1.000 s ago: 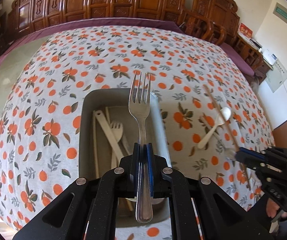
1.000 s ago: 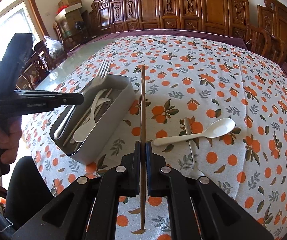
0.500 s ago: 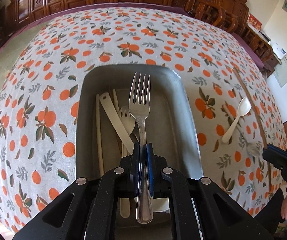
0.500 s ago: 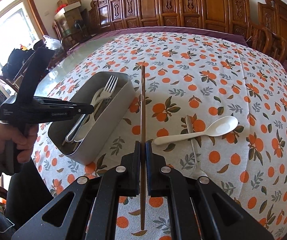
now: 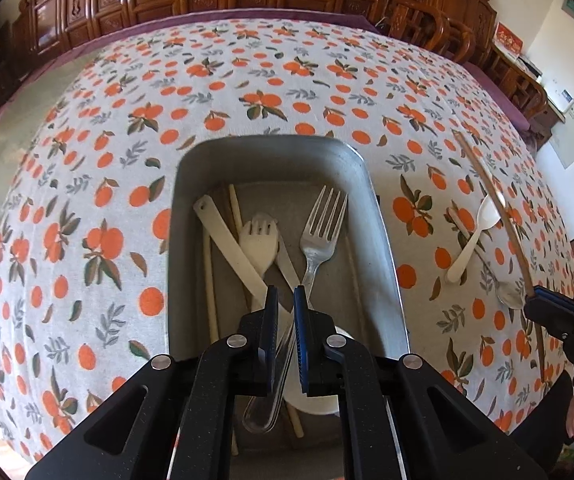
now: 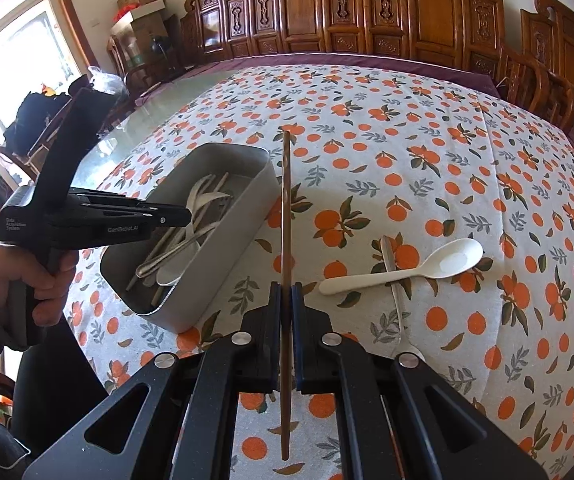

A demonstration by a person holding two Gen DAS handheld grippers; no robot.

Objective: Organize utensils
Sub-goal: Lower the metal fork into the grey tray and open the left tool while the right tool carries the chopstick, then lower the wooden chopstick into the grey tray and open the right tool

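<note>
Lying now on the floor of the grey metal tray (image 5: 383, 240), the steel fork (image 5: 319, 240) has left the left hand-held gripper (image 5: 283, 312), which half a second ago pinched its handle; the fork rests tines toward the far end, right of a white plastic fork (image 5: 259, 246) and other pale utensils, its handle running back under the gripper. The left hand-held gripper's jaws have parted to a narrow gap and grasp nothing, hovering over the tray's near end. The right hand-held gripper (image 6: 286, 304) is pressed together on a brown wooden chopstick (image 6: 286, 208), held much as before, the stick pointing away toward the far side of the surface (image 6: 407, 128) and passing just right of the tray (image 6: 247, 216) in the right wrist view. On the orange-print cloth to the right, a white plastic spoon (image 6: 407, 272) lies across a metal spoon (image 6: 395, 292), both well apart from the tray and in the same spot as earlier. In the right wrist view the left hand-held gripper (image 6: 183, 216) reaches over the tray from the left, gripped by the person's hand (image 6: 43, 280).
</note>
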